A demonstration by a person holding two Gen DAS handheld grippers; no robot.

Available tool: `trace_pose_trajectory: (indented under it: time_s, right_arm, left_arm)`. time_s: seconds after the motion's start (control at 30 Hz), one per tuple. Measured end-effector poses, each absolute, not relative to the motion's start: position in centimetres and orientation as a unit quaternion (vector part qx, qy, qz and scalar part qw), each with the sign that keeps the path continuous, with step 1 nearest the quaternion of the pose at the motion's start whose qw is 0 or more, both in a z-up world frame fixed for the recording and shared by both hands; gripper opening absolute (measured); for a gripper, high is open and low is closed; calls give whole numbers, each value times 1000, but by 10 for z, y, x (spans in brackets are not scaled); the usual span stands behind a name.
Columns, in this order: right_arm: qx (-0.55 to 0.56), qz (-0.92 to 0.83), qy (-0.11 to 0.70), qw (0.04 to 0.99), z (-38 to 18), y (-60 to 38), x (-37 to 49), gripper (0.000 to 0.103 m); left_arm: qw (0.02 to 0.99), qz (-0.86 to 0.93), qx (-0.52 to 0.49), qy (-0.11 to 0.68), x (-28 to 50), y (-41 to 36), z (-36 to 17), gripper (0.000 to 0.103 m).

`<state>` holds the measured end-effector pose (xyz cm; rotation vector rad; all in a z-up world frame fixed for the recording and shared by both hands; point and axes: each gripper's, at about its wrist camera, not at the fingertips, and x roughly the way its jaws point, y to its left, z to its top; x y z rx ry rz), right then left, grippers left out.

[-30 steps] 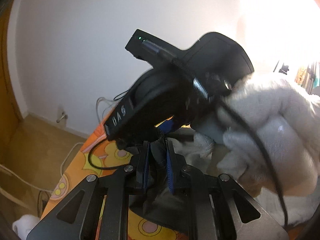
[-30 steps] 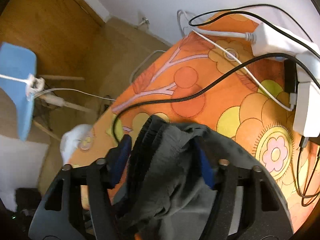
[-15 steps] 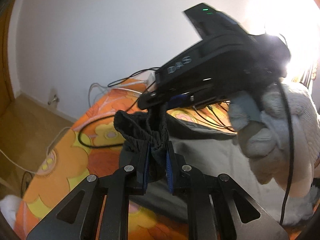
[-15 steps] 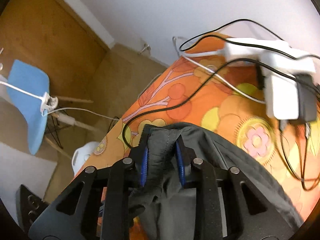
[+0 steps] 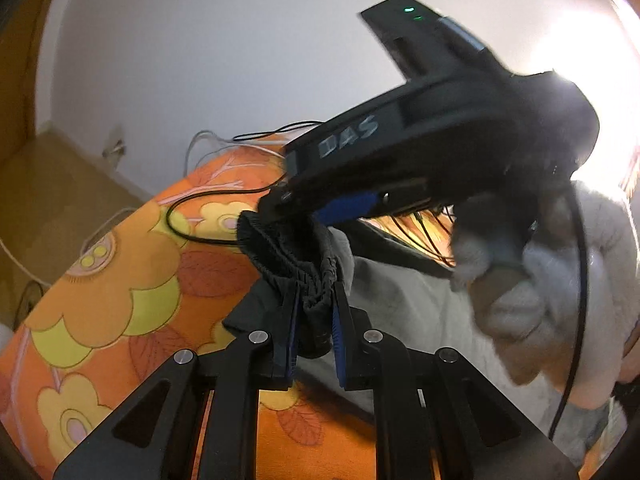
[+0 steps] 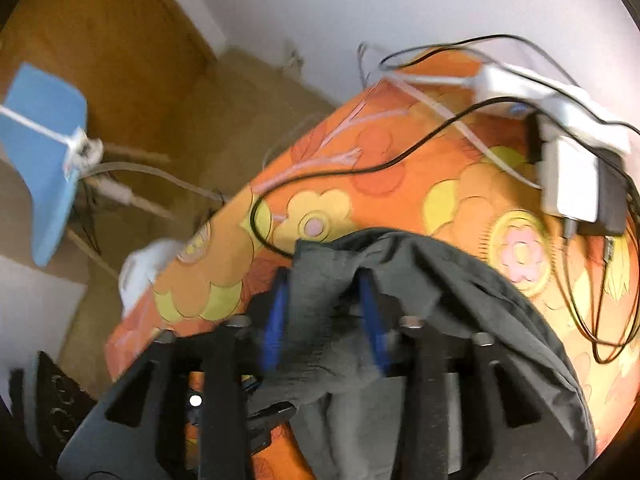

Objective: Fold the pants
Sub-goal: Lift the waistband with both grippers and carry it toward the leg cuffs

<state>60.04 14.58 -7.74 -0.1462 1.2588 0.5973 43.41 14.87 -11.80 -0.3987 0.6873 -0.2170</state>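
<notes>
My left gripper (image 5: 314, 312) has its jaws clamped on the bunched elastic waistband of the dark pants (image 5: 296, 256), which rises between the blue pads and spreads over the table (image 5: 132, 280) with its orange flowered cloth. My right gripper (image 6: 326, 312) has just been opening its jaws; a fold of the pants (image 6: 460, 300) lies loosely between them, and the blur hides whether the pads touch it. The rest of the pants drapes rightward across the table (image 6: 360, 172).
</notes>
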Motion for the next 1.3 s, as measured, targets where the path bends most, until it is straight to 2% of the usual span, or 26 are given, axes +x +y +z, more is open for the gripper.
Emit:
trace_pose_trajectory:
  time_s: [0.1,0.47,0.53,0.6,0.63,0.7,0.8,1.17,1.3]
  right_arm:
    - [-121,267,582,759,-86,168,599,49]
    - [-190,231,608,736,-113,201,606,54]
    - [-220,226,597,738,-116,207,602,47]
    - [-243,220,580,746,-116,207,597,35]
    - [-242,216,577,749,-114,206,597,33]
    - [-202,222,579,758,-108,194,600,28]
    - [-158,223,565,779,-96,176,597,26]
    - [17,204,494,845,-3,59,544,24]
    - [41,188,472,860,26,11,515,23]
  left_arm:
    - [914,-107,-205,335,434,152,-119,13]
    - [909,-109,-222,336,432,156,-119,13]
    - [909,-109,-221,337,432,155,-118,13]
    - [909,-108,-220,338,432,155,-118,13]
    - [909,-108,-219,338,432,156,-118,13]
    - [911,-109,-212,336,430,153,-117,13]
    - [914,-115,-197,336,424,145,-114,13]
    - [922,-171,-159,309,389,89,-52,13]
    - [921,-190,-134,313,372,56,-31,13]
